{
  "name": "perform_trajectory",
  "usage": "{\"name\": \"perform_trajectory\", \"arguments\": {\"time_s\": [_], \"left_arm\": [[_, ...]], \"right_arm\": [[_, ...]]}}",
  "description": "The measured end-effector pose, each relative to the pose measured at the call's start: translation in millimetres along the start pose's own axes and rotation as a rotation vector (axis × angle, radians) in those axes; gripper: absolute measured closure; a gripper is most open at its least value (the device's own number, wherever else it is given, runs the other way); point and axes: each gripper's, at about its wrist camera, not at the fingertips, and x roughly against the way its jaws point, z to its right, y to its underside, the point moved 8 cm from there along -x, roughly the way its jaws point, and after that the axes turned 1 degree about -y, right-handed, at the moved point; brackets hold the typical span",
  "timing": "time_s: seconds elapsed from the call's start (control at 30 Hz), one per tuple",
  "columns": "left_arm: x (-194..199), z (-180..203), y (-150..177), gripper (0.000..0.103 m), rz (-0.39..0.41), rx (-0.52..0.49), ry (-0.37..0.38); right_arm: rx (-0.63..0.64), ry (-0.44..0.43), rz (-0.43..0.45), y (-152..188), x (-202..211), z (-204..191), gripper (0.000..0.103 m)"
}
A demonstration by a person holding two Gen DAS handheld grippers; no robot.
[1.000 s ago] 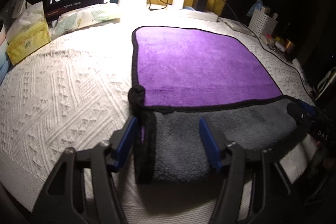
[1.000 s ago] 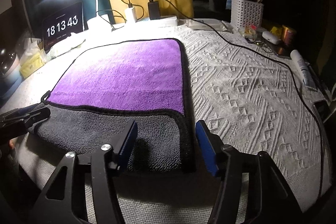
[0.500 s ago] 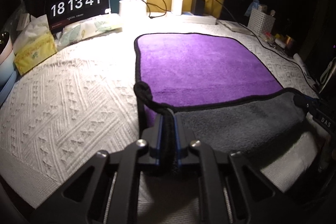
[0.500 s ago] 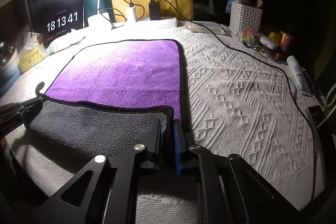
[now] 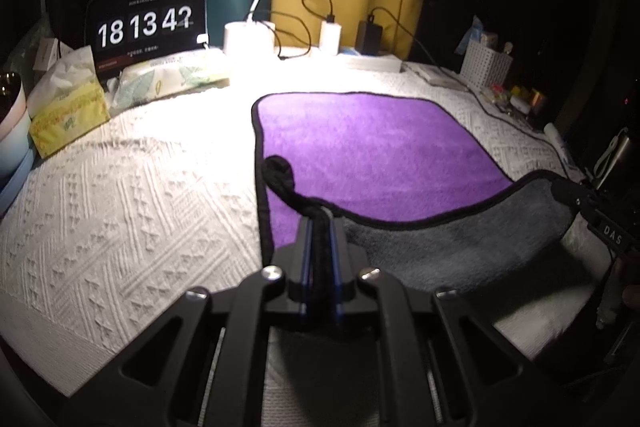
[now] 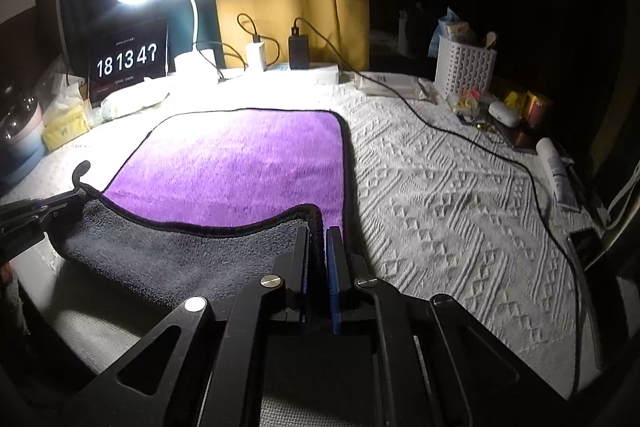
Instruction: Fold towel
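Towel: a purple plush towel with grey underside and black piping (image 5: 372,151) lies flat on the white knitted tablecloth (image 5: 132,195), its near edge raised and turned back so the grey side shows.
Left gripper: the black two-finger left gripper with blue pads (image 5: 320,239) is pressed together on the towel's near left corner, beside the black hanging loop (image 5: 278,173).
Right gripper: the black two-finger right gripper with blue pads (image 6: 318,247) pinches the near right corner; the piping runs up between its fingers.
Key relation: the held edge spans from one gripper to the other, sagging slightly between them; the rest of the towel stretches straight ahead of both, toward the white desk lamp (image 5: 256,27) and the black digital clock screen (image 5: 146,25).
Nearer hand: neither; each holds its own corner.
Likely next move: carrying the near edge forward onto the far edge, both hands level, or the fold lands skewed.
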Motion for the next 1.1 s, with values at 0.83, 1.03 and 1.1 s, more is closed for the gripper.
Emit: {"name": "perform_trajectory", "arguments": {"time_s": [0.83,1.03,1.1], "left_arm": [[11,-11,-58,0.095,0.091,0.012,0.02],[6,-12,-72,0.095,0.101,0.016,0.027],[6,-13,-76,0.095,0.106,0.017,0.028]], "right_arm": [[0.002,0.021,0.062,-58,0,2,0.094],[0.005,0.027,0.073,-72,-4,3,0.094],[0.005,0.029,0.077,-76,-5,4,0.094]]}}
